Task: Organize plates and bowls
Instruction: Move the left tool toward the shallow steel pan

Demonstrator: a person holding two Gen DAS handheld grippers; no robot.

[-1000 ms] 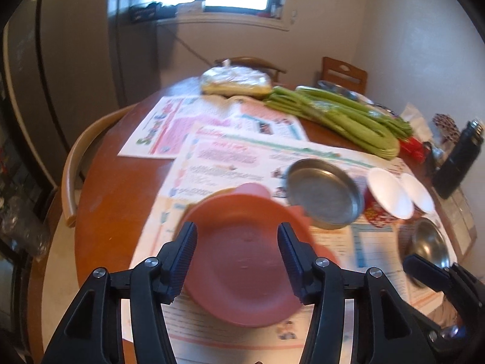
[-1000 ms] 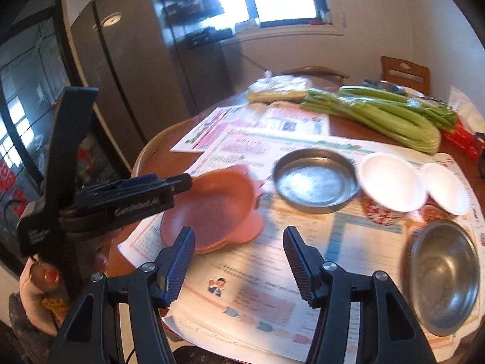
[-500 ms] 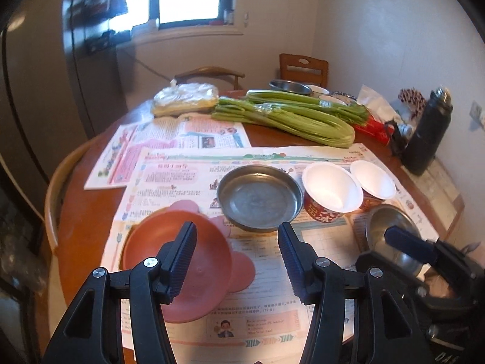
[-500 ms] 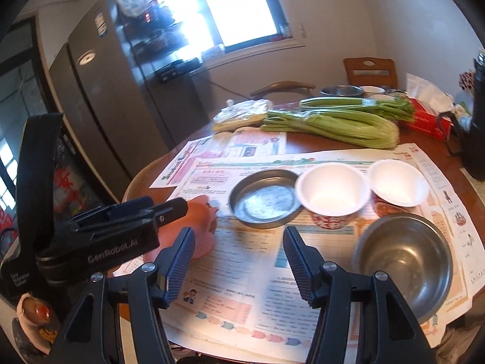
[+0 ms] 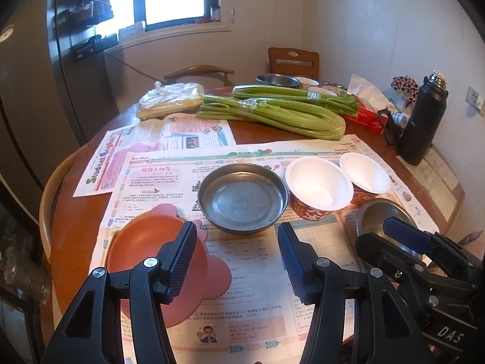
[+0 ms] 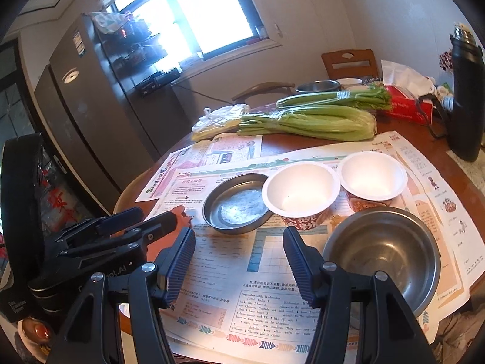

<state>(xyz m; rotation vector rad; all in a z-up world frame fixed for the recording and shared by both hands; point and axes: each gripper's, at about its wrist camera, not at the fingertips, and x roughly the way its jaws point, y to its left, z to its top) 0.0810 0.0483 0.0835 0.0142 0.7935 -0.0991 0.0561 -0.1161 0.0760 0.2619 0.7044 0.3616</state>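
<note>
Left wrist view: both grippers, left gripper (image 5: 236, 261) and right gripper (image 6: 239, 262), are hovering open and empty over the newspaper-covered table (image 5: 75, 188), surveying the metal plate (image 5: 242, 197).

terracotta plate (image 5: 142, 242), grey metal dish (image 5: 242, 201), white bowls (image 5: 318, 185) (red-patterned outside), green celery (image 5: 272, 115).

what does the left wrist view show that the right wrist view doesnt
Only the left wrist view: nearly the whole orange plate. Only the right wrist view: the full steel bowl, unobstructed. Both: the flat metal dish, two white paper bowls, the celery, the black flask and newspaper. Both tongs stand open, holding nothing.
</note>
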